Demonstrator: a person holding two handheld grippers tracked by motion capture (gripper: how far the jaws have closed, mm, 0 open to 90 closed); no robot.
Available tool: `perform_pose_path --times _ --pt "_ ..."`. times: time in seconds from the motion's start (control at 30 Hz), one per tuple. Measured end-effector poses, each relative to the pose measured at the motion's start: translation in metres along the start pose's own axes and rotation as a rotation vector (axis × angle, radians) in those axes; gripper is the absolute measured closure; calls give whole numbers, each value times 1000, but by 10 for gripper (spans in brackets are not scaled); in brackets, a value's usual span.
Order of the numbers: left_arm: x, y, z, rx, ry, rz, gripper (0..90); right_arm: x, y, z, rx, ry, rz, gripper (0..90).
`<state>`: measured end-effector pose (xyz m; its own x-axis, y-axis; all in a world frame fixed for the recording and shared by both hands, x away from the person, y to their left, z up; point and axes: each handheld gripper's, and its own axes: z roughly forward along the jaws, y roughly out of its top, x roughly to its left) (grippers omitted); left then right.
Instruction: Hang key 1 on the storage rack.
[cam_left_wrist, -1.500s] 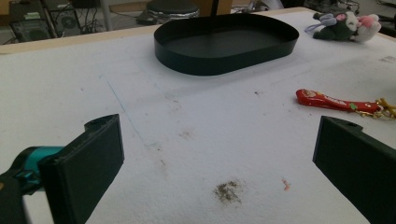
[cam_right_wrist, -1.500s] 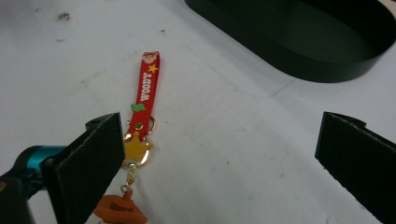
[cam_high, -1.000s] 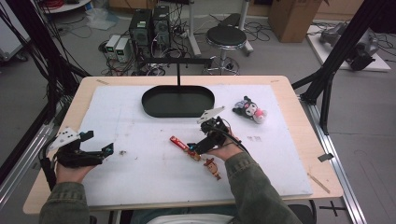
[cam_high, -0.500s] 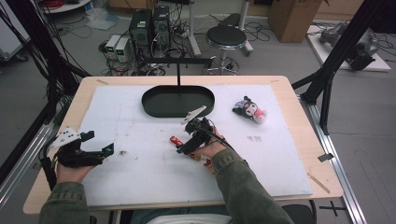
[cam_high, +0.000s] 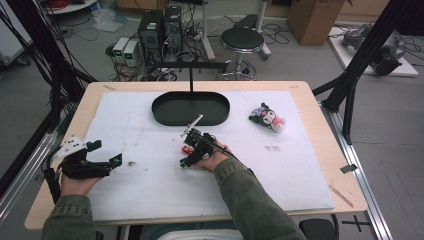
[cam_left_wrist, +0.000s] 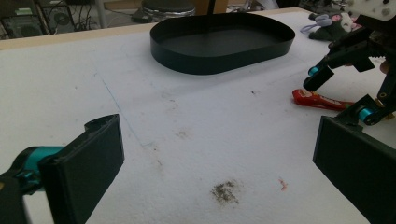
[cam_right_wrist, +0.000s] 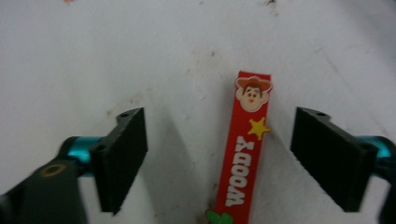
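A red strap (cam_right_wrist: 246, 154) printed with a cartoon cowboy and the word WOODY lies flat on the white foam mat (cam_high: 280, 170). My right gripper (cam_high: 186, 156) points down over it. In the right gripper view the strap runs between the two black jaws (cam_right_wrist: 219, 121), nearer the right one, with a gap on both sides. These jaws have just been closing around it and do not press on it. My left gripper (cam_high: 107, 151) rests open near the mat's left edge, its jaws (cam_left_wrist: 217, 135) wide apart and empty. From there I also see the strap (cam_left_wrist: 320, 99) and the right gripper (cam_left_wrist: 341, 95).
A black oval tray (cam_high: 190, 123) stands at the back of the mat, its wall (cam_left_wrist: 219, 60) low, with a T-shaped black stand (cam_high: 191, 82) rising behind it. A small plush toy (cam_high: 267, 118) lies at the back right. A dirt smudge (cam_left_wrist: 225, 191) marks the mat.
My right hand has moved left and lower, coming over the red strap, and its jaws have narrowed. The left hand has kept still.
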<state>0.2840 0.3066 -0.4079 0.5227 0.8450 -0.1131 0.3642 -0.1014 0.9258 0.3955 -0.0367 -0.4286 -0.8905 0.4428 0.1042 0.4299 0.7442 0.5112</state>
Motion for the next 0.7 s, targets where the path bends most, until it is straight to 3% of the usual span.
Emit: perform_pose_path --times 0.23,0.47,0.63,0.7 --pt "0 0 0 2 -1 3 24 -3 1 -6 17 -56 58 456" --pt "0 0 0 0 0 0 24 -2 2 -8 42 -94 79 688" --pt "0 0 0 5 1 2 24 -1 2 -8 41 -124 95 719" --pt "0 0 0 2 1 0 24 -1 2 -10 35 -121 122 722"
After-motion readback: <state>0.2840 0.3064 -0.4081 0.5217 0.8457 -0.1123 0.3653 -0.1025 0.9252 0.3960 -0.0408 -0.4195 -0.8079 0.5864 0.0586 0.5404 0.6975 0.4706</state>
